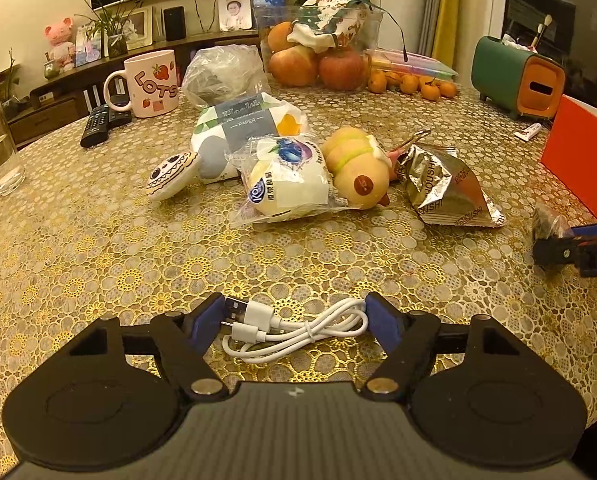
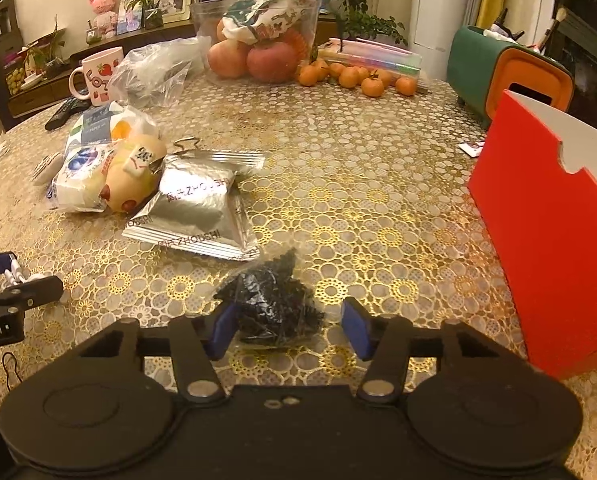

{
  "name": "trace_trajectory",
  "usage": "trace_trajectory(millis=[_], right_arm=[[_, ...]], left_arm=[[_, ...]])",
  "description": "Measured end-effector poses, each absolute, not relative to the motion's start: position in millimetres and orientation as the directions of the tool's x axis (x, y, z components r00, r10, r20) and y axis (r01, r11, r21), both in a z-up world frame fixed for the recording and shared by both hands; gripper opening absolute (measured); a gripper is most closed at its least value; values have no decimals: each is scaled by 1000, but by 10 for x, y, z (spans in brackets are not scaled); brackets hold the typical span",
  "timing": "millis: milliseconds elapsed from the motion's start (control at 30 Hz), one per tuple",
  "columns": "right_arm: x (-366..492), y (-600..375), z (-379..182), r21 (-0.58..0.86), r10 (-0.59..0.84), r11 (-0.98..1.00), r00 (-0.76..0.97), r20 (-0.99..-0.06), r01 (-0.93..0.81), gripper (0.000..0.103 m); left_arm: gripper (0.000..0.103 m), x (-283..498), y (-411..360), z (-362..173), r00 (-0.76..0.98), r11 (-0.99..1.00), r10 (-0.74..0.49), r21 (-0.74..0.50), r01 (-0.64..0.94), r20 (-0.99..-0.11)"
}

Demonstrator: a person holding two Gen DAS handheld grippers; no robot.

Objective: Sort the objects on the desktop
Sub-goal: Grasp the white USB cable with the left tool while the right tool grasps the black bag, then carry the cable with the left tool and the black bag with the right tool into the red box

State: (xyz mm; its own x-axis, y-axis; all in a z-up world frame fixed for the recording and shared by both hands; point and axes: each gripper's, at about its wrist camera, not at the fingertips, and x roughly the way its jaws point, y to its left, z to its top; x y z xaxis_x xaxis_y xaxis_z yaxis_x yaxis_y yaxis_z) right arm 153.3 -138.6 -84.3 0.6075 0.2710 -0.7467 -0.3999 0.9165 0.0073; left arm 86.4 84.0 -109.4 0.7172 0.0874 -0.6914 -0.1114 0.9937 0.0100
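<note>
Left gripper (image 1: 294, 322): black frame, blue-padded fingers spread wide. A coiled white rubbery USB cable (image 1: 294, 330), tied at its middle, lies on the table between them. The right pad touches or nearly touches the loop end; the left pad sits just beside the metal plug. No grip is closed on the cable.

Right gripper (image 2: 288, 326): same build, jaws wide apart. A small clear crinkled plastic bag of black jagged pieces (image 2: 276, 306) rests on the table between the fingers, close against the left pad and clear of the right pad. It is not clamped.

Table (image 1: 98, 248): covered in a glossy cloth with a gold lace flower pattern.

Middle cluster, far of both grippers:
- crumpled silver foil snack packet (image 2: 196, 210), flat and pillow-shaped, nearest the black bag;
- soft peach-coloured plush toy with green stripes (image 1: 356, 168), touching the foil packet's left side;
- clear plastic wrapper holding a round pale bun (image 1: 286, 180), against the plush toy's left side;
- soft tissue pack with a grey paper label (image 1: 242, 128), just behind the bun;
- round cream disc with a drawn face (image 1: 172, 176), at the left of the group.

Right side: upright red cardboard box (image 2: 546, 240) with a notched top edge.

Far side: pink ceramic mug with strawberry print (image 1: 150, 82), and a clear plastic tub of apples (image 2: 258, 40).
</note>
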Motion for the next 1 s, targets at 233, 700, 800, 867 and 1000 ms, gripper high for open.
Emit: trace_trajectory(millis=[233, 700, 800, 867, 1000], right_arm=[[1468, -1509, -771, 0, 262, 922, 623, -737, -388, 40], [1288, -1856, -562, 22, 264, 935, 649, -714, -355, 37], [1228, -1940, -485, 22, 263, 936, 654, -710, -353, 37], [1193, -1999, -431, 28, 265, 937, 657, -706, -348, 37], [1115, -2150, -292, 45, 272, 940, 661, -699, -339, 37]], left_arm=[[75, 853, 739, -1063, 719, 996, 74, 11, -91, -691], [75, 830, 429, -876, 723, 1000, 4, -14, -20, -691], [75, 814, 323, -795, 729, 1000, -15, -13, 8, -684], [75, 804, 259, -730, 734, 1000, -29, -17, 23, -678], [75, 788, 130, -593, 742, 998, -58, -30, 52, -668]])
